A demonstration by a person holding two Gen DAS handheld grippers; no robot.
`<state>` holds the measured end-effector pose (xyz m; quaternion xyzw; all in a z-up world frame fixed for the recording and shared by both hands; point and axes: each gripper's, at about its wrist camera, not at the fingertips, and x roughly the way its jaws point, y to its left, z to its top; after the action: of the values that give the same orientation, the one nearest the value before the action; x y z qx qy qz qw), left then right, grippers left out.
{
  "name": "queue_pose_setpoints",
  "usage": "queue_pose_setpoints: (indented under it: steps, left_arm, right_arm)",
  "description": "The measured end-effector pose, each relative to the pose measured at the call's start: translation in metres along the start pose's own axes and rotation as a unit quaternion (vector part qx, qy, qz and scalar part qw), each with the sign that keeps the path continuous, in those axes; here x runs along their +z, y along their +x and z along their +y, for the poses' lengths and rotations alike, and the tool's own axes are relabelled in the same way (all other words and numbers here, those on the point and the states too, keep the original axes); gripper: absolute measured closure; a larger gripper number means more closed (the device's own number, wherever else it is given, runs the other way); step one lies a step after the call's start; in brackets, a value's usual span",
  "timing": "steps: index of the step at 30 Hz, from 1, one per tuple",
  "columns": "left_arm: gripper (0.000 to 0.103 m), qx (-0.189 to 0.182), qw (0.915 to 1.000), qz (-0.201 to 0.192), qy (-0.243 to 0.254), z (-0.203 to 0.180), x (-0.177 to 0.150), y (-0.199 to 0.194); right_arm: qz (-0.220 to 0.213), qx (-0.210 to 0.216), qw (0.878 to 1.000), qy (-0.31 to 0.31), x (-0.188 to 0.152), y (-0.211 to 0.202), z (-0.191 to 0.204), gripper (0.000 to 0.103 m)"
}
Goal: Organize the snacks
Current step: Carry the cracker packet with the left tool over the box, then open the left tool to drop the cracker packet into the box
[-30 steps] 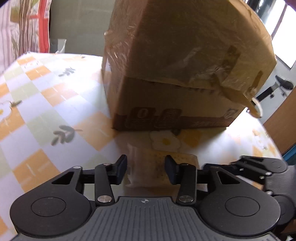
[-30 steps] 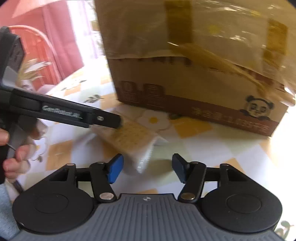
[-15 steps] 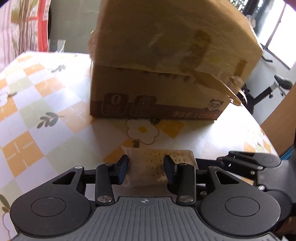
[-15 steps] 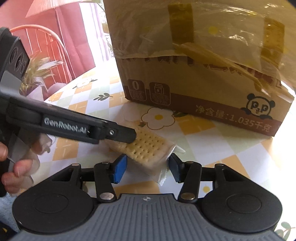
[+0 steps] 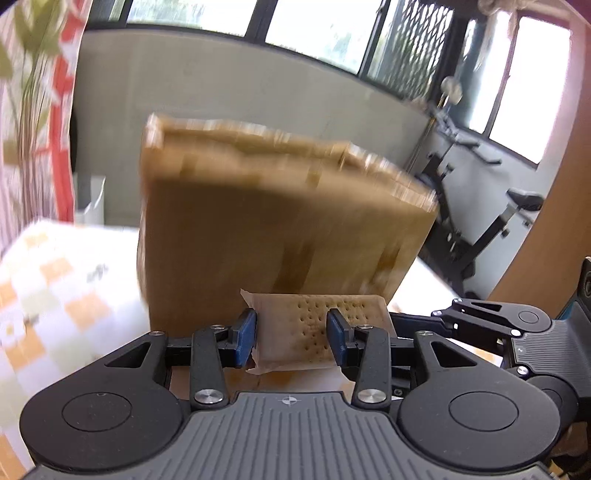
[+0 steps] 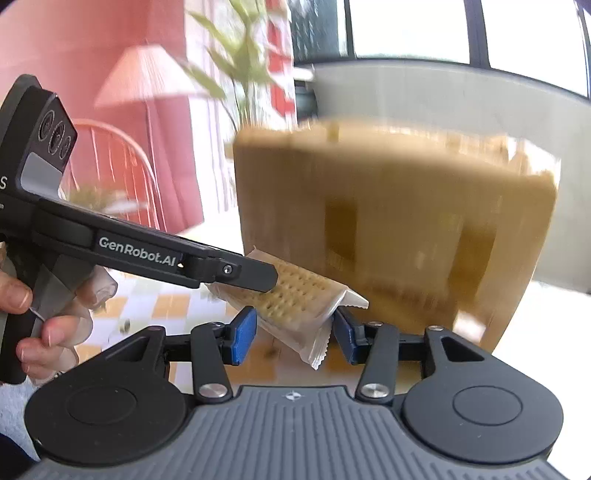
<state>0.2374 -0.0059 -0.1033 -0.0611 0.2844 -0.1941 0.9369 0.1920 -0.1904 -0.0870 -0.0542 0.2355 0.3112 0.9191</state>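
The clear-wrapped pack of pale dotted crackers [image 5: 306, 328] is clamped between the left gripper [image 5: 291, 336] pads. The right gripper [image 6: 291, 334], whose jaws have just been closing, brackets its other end; contact cannot be told. It is held above the chequered tabletop [image 5: 48, 280], before the blurred brown cardboard box [image 5: 280, 221].

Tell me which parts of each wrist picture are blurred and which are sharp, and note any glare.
Left wrist view: the cardboard box and checked tablecloth are smeared by motion, while the left gripper and the cracker packet stay sharp; the windows are blown out. Right wrist view: the same box is streaked, the right gripper and packet are crisp, with white glare at lower right.
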Motion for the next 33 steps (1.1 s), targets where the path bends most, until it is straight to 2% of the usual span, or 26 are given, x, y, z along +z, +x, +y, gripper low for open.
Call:
queue_pose_setpoints:
  steps: [4,10,15,17,20,23,28,30,31,33]
  left_arm:
    - [0.059,-0.002,0.9990,-0.039,0.021,-0.015,0.033,-0.009]
    - [0.059,0.004,0.9981,-0.049,0.037,-0.034,0.078,0.010]
    - [0.059,0.001,0.9984,-0.051,0.022,-0.033,0.113,0.031]
    - [0.058,0.004,0.9982,-0.051,0.031,-0.029,0.122,0.043]
    - [0.059,0.007,0.9991,-0.034,0.026,-0.025,0.129,0.064]
    - [0.059,0.007,0.9998,-0.009,0.013,-0.020,0.133,0.082]
    - [0.058,0.016,0.9993,0.015,0.029,-0.021,0.128,0.098]
    - [0.053,0.019,0.9992,0.009,0.034,-0.020,0.124,0.094]
    - [0.045,0.024,0.9991,0.008,0.034,-0.020,0.123,0.093]
    - [0.036,0.038,0.9988,0.006,0.031,-0.019,0.122,0.090]
  right_arm:
    - [-0.036,-0.010,0.998,-0.042,0.036,-0.015,-0.006,0.054]
    - [-0.074,-0.021,0.996,-0.037,0.078,-0.016,-0.031,0.054]
    - [-0.078,-0.034,0.995,-0.046,0.106,0.001,-0.052,0.054]
    - [-0.078,-0.040,0.995,-0.041,0.114,0.011,-0.062,0.054]
    - [-0.077,-0.042,0.996,-0.017,0.119,0.028,-0.080,0.054]
    - [-0.057,-0.057,0.997,-0.003,0.118,0.041,-0.090,0.055]
    - [-0.025,-0.075,0.997,0.017,0.107,0.053,-0.104,0.055]
    - [-0.017,-0.083,0.996,0.020,0.100,0.051,-0.109,0.054]
    - [-0.016,-0.085,0.996,0.021,0.098,0.049,-0.112,0.054]
    - [-0.013,-0.093,0.995,0.024,0.093,0.043,-0.117,0.049]
